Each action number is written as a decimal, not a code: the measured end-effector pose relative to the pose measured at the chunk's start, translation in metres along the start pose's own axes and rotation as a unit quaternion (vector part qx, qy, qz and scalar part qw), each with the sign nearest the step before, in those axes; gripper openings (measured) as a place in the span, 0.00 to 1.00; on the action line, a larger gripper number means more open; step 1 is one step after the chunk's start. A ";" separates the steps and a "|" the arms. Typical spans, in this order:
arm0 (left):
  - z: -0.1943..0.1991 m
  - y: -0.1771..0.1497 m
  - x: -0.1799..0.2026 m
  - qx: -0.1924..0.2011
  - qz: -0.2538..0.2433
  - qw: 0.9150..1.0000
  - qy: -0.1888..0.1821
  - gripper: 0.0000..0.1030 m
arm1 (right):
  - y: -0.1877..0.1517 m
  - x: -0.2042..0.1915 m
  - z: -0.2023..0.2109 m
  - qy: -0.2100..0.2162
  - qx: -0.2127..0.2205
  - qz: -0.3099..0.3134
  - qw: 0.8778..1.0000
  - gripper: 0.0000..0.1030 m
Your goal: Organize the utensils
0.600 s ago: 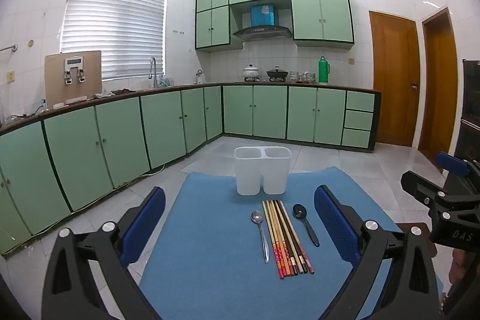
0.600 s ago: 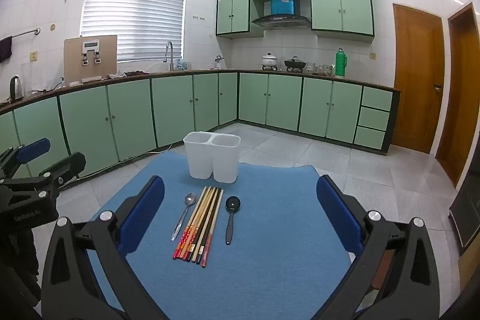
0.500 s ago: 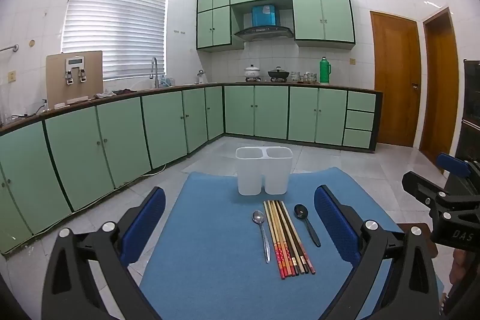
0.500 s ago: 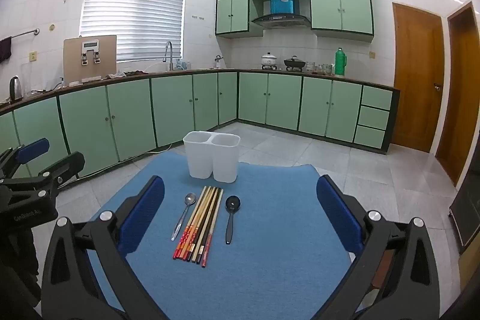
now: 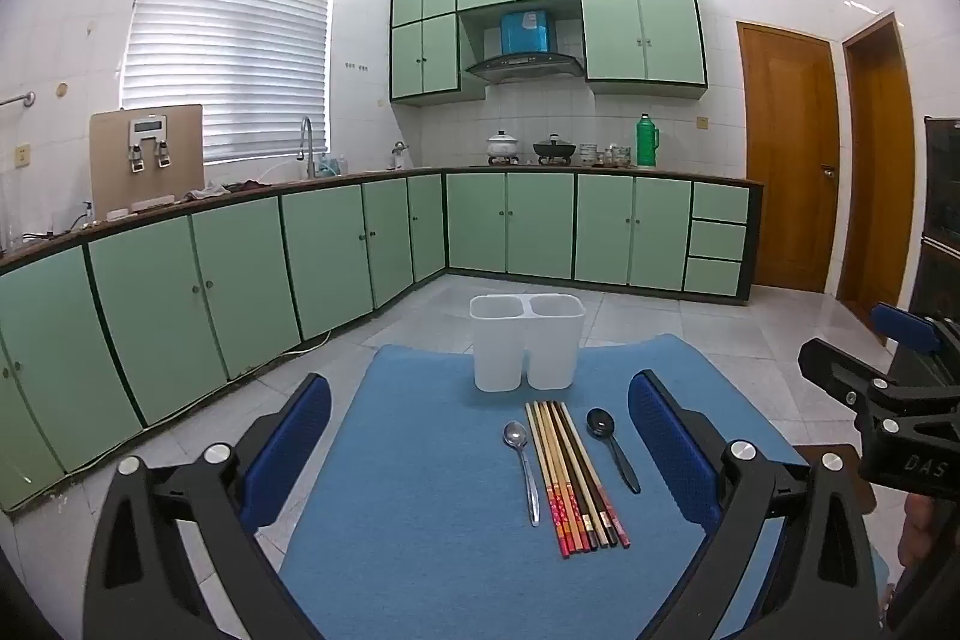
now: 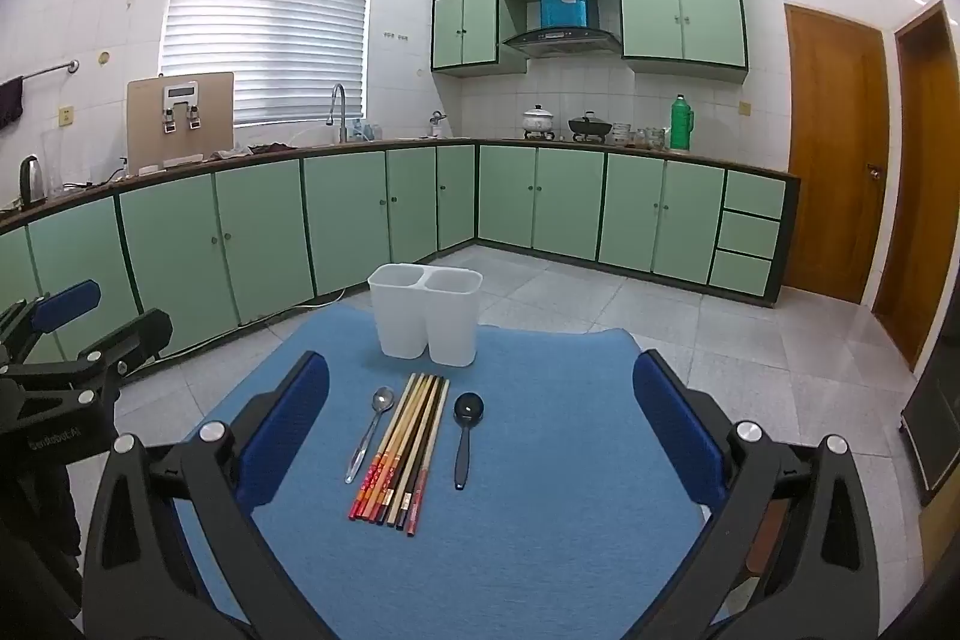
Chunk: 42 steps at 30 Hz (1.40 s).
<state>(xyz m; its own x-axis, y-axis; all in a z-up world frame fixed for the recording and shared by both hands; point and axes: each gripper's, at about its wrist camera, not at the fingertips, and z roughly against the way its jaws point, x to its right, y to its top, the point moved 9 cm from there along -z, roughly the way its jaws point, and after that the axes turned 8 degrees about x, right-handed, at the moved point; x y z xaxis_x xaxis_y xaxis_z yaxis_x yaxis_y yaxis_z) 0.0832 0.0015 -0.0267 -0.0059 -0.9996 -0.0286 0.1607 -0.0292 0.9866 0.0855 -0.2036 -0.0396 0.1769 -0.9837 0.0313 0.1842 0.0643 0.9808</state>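
Both grippers, left (image 5: 480,460) and right (image 6: 480,436), gape empty above the mat's (image 6: 540,550) near edge; chopsticks (image 6: 402,448) lie mid-mat between two spoons, holder (image 6: 426,316) at far edge: advise pinching one utensil cleanly, avoiding neighbours.

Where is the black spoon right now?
In both wrist views the black spoon lies flat on the blue mat, just right of the chopsticks, before the white holder.

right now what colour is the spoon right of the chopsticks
Black; the black spoon shows best in the right wrist view.
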 end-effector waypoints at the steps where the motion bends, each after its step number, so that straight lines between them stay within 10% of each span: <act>1: 0.000 0.000 0.000 0.000 0.000 1.000 0.000 0.94 | 0.000 -0.001 0.000 0.000 0.000 0.001 1.000 0.95; 42: 0.000 -0.002 -0.002 0.000 -0.002 1.000 0.000 0.94 | 0.001 -0.001 -0.002 0.001 -0.002 0.000 1.000 0.95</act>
<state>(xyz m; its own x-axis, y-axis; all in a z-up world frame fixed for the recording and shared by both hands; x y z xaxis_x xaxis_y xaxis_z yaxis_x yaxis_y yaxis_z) 0.0831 0.0033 -0.0283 -0.0067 -0.9995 -0.0322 0.1604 -0.0329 0.9865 0.0875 -0.2022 -0.0393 0.1778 -0.9836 0.0302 0.1874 0.0639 0.9802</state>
